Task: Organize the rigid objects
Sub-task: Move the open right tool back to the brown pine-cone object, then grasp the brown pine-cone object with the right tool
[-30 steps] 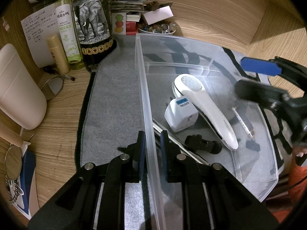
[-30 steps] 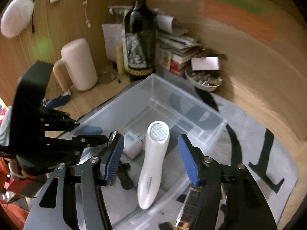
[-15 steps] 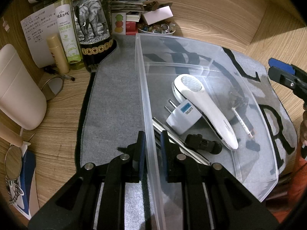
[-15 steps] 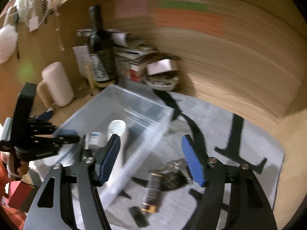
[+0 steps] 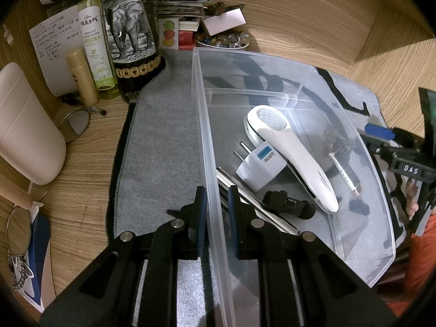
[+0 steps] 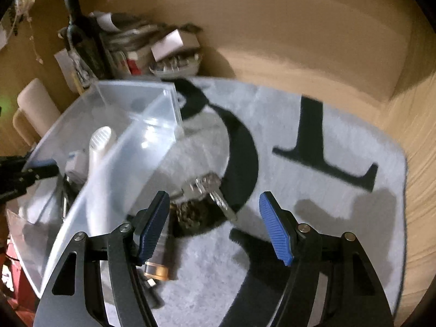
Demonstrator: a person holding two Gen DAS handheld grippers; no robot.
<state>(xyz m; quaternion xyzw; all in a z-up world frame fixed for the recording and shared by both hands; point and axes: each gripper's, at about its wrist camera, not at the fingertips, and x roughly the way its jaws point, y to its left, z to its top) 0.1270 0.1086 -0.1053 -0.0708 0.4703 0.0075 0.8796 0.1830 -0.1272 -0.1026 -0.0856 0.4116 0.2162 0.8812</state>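
My left gripper (image 5: 215, 212) is shut on the near side wall of a clear plastic bin (image 5: 203, 125). Inside the bin lie a white handheld device (image 5: 294, 152), a white plug adapter (image 5: 261, 166), a black cylindrical piece (image 5: 288, 204) and a metal strip (image 5: 253, 204). My right gripper (image 6: 215, 226) stands open over the grey mat (image 6: 299, 125), just right of the bin (image 6: 114, 163), with nothing between its pads. Under it lie a bunch of keys (image 6: 209, 188), a dark clump (image 6: 193, 215) and a small tube with a copper cap (image 6: 156, 264). The right gripper (image 5: 381, 133) also shows at the bin's far side.
Behind the bin stand a dark bottle with an elephant label (image 5: 130, 49), a green spray bottle (image 5: 95, 41), stacked papers and a bowl of small stones (image 5: 223, 41). A cream rounded container (image 5: 24, 130) sits at the left. A wooden wall (image 6: 299, 41) closes off the back.
My right gripper has swung out from above the bin, down over the mat beside it, with its jaws a little wider. The plug adapter has tipped onto its side. The left gripper stayed put.
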